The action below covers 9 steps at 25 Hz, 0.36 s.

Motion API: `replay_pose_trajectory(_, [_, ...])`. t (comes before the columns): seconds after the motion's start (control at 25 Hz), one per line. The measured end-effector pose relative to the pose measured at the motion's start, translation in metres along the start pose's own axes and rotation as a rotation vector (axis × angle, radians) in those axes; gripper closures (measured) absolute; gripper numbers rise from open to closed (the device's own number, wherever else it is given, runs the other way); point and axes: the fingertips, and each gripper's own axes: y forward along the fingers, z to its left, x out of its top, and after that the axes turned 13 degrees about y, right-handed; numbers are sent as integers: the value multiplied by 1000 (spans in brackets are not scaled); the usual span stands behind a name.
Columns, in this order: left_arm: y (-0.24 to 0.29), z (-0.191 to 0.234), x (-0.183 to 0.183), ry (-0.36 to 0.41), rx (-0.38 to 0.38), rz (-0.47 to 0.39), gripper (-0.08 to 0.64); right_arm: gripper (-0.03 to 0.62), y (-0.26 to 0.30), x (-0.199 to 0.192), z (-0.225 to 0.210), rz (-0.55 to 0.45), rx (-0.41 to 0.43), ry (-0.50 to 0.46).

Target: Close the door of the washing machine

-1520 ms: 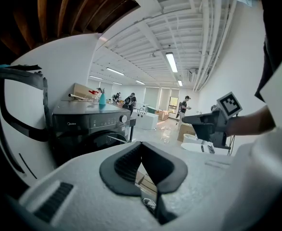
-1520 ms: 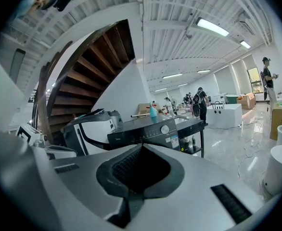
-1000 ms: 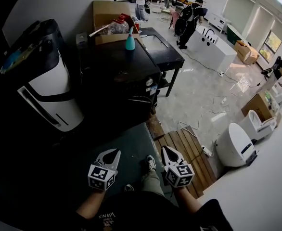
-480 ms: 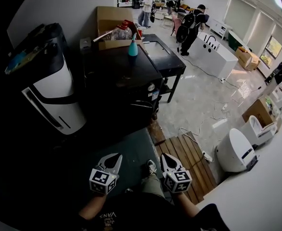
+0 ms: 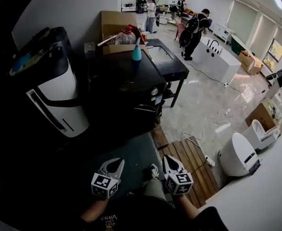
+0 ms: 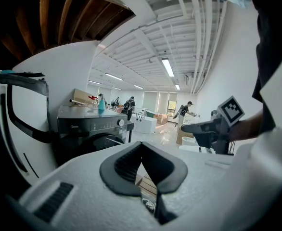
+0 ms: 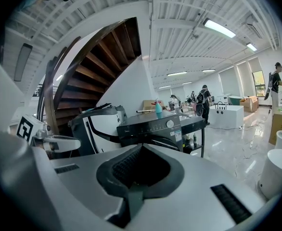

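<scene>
The left gripper (image 5: 113, 162) and the right gripper (image 5: 172, 161) are held low in front of the person, side by side and a little apart. Both have their jaws pressed together, with nothing pinched between them. Neither one touches anything.

The washing machine (image 5: 124, 88) is dark (almost black) and stands well ahead of both grippers, by the wall. Its round door (image 7: 166, 142) is on the front and faces the grippers. The front is too dark to tell if the door is shut tight.

A blue-green spray bottle (image 5: 137, 52) stands on top of the machine near the back. A cardboard box (image 5: 113, 22) sits just behind the bottle. A tall white and black machine (image 5: 54, 88) stands to the left of the washer, and a black table (image 5: 167, 64) stands to its right.

Under the grippers there is a dark green mat (image 5: 129, 153), with wooden boards (image 5: 189, 158) beside it. One shoe (image 5: 153, 170) shows between the two grippers.
</scene>
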Motion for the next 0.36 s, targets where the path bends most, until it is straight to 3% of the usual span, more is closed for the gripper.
replay_pose_trajectory(0.36, [-3,-3,-2,-7,2,-4,552,594,-4,-3,2,3,-8,20])
